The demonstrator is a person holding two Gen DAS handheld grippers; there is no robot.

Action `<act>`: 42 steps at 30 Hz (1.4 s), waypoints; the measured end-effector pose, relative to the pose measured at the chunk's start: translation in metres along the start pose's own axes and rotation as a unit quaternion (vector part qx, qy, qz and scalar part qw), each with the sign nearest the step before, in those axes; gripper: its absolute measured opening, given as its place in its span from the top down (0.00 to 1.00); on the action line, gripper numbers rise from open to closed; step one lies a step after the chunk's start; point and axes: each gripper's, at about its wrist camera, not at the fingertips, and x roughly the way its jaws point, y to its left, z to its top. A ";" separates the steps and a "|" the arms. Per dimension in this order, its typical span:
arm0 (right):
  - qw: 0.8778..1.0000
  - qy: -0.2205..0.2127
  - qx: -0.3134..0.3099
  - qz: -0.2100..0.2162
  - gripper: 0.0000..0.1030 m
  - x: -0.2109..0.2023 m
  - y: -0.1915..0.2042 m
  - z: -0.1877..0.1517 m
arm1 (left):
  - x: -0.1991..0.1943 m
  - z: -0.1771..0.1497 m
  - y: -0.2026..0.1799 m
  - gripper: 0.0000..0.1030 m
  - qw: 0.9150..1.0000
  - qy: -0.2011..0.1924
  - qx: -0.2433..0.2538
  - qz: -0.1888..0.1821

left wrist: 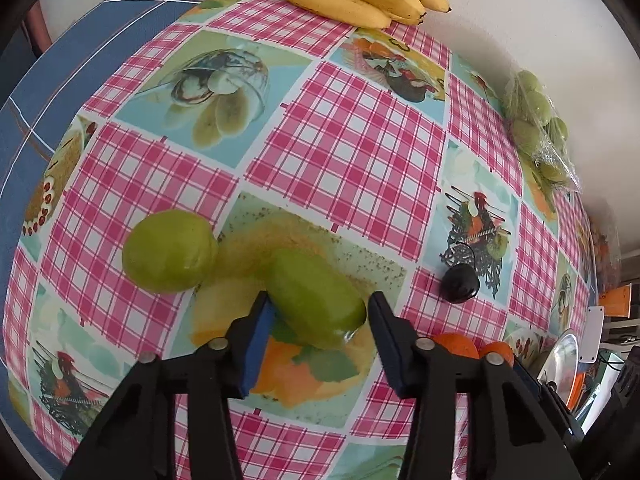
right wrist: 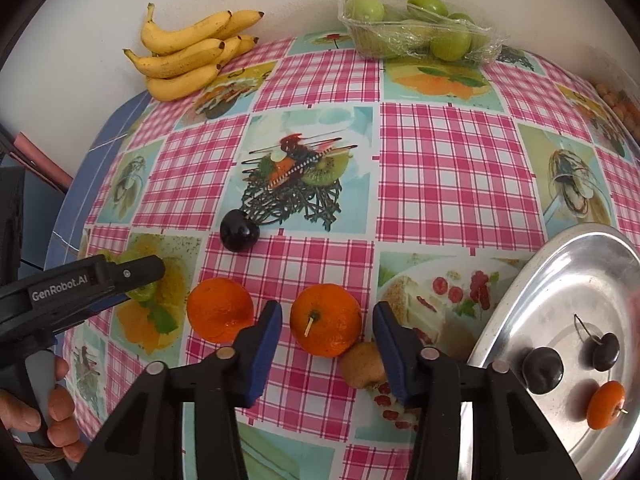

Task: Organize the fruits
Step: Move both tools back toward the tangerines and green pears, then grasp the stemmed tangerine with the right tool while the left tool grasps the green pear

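Note:
My left gripper (left wrist: 320, 304) points down over an oblong green fruit (left wrist: 316, 300) on the checked tablecloth. It is open, with the left pad at the fruit's side and a narrow gap at the right pad. A rounder green fruit (left wrist: 170, 250) lies to its left. My right gripper (right wrist: 326, 312) is open around an orange (right wrist: 326, 318), with a gap on both sides. A second orange (right wrist: 220, 308) lies to the left and a kiwi (right wrist: 364, 364) touches the right finger. The metal tray (right wrist: 560, 280) at right holds two dark plums and a small orange (right wrist: 606, 404).
A loose dark plum (right wrist: 239, 235) lies mid-table. Bananas (right wrist: 188, 56) and a wrapped punnet of green fruit (right wrist: 416, 28) sit along the wall at the back. A hand (right wrist: 56, 408) holds the left gripper's handle at lower left. The table edge drops off on the left.

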 end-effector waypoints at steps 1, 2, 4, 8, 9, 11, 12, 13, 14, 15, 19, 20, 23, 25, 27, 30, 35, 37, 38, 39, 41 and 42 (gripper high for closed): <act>1.000 0.000 -0.001 -0.001 0.59 0.000 0.000 0.000 | 0.000 0.000 0.000 0.56 1.000 -0.001 -0.001 -0.002; 1.000 -0.001 -0.003 -0.002 0.61 0.000 0.001 0.000 | 0.000 0.000 0.000 0.56 1.000 -0.002 -0.001 -0.003; 1.000 -0.001 -0.008 -0.004 0.62 0.000 0.003 0.001 | 0.000 0.001 -0.001 0.57 1.000 -0.002 0.001 -0.002; 1.000 -0.001 -0.017 -0.011 0.62 0.001 0.007 0.001 | 0.001 0.002 -0.001 0.57 1.000 -0.004 0.003 0.001; 1.000 0.000 -0.016 -0.009 0.62 0.001 0.007 0.001 | 0.000 0.001 -0.001 0.57 1.000 -0.005 0.005 0.002; 1.000 0.004 -0.015 -0.008 0.62 0.003 0.006 0.000 | 0.002 0.002 -0.003 0.57 1.000 -0.007 0.007 0.004; 1.000 0.005 -0.018 -0.011 0.62 0.004 0.006 0.000 | 0.002 0.002 -0.003 0.57 1.000 -0.008 0.008 0.005; 1.000 0.006 -0.018 -0.012 0.62 0.005 0.007 0.000 | 0.003 0.003 -0.003 0.57 1.000 -0.008 0.008 0.005; 1.000 0.006 -0.019 -0.013 0.62 0.004 0.007 0.000 | 0.003 0.003 -0.004 0.57 1.000 -0.008 0.009 0.005; 1.000 0.006 -0.020 -0.014 0.62 0.004 0.007 0.000 | 0.004 0.003 -0.004 0.57 1.000 -0.009 0.009 0.006; 1.000 0.006 -0.021 -0.014 0.62 0.003 0.007 -0.001 | 0.006 0.007 -0.006 0.57 1.000 -0.016 0.010 0.009; 1.000 0.006 -0.020 -0.013 0.62 0.003 0.007 -0.001 | 0.006 0.009 -0.006 0.57 1.000 -0.018 0.011 0.010; 1.000 0.007 -0.018 -0.012 0.62 0.004 0.007 0.000 | 0.007 0.012 -0.007 0.57 1.000 -0.017 0.012 0.013; 1.000 0.007 -0.019 -0.013 0.62 0.005 0.007 0.000 | 0.009 0.013 -0.009 0.57 1.000 -0.019 0.016 0.017; 1.000 0.007 -0.018 -0.013 0.62 0.005 0.007 0.000 | 0.010 0.015 -0.010 0.57 0.999 -0.021 0.017 0.020; 1.000 0.008 -0.018 -0.013 0.62 0.005 0.006 0.000 | 0.010 0.015 -0.010 0.57 0.999 -0.023 0.015 0.018; 1.000 0.010 -0.018 -0.013 0.62 0.005 0.008 0.000 | 0.007 0.013 -0.005 0.57 1.000 -0.025 0.001 0.007; 1.000 0.010 -0.020 -0.012 0.62 0.004 0.009 0.000 | 0.005 0.013 -0.004 0.58 1.000 -0.027 -0.001 0.006; 1.000 0.009 -0.022 -0.012 0.62 0.004 0.009 0.000 | 0.002 0.013 -0.004 0.58 1.000 -0.030 -0.003 0.003; 1.000 0.009 -0.022 -0.011 0.62 0.003 0.010 0.000 | -0.001 0.013 -0.003 0.58 0.999 -0.033 -0.003 -0.001; 1.000 0.006 -0.019 -0.011 0.62 -0.001 0.010 0.001 | -0.010 0.013 -0.004 0.58 0.999 -0.041 -0.002 -0.007; 1.000 0.004 -0.017 -0.011 0.62 -0.004 0.010 0.002 | -0.014 0.012 -0.005 0.58 0.999 -0.044 0.000 -0.009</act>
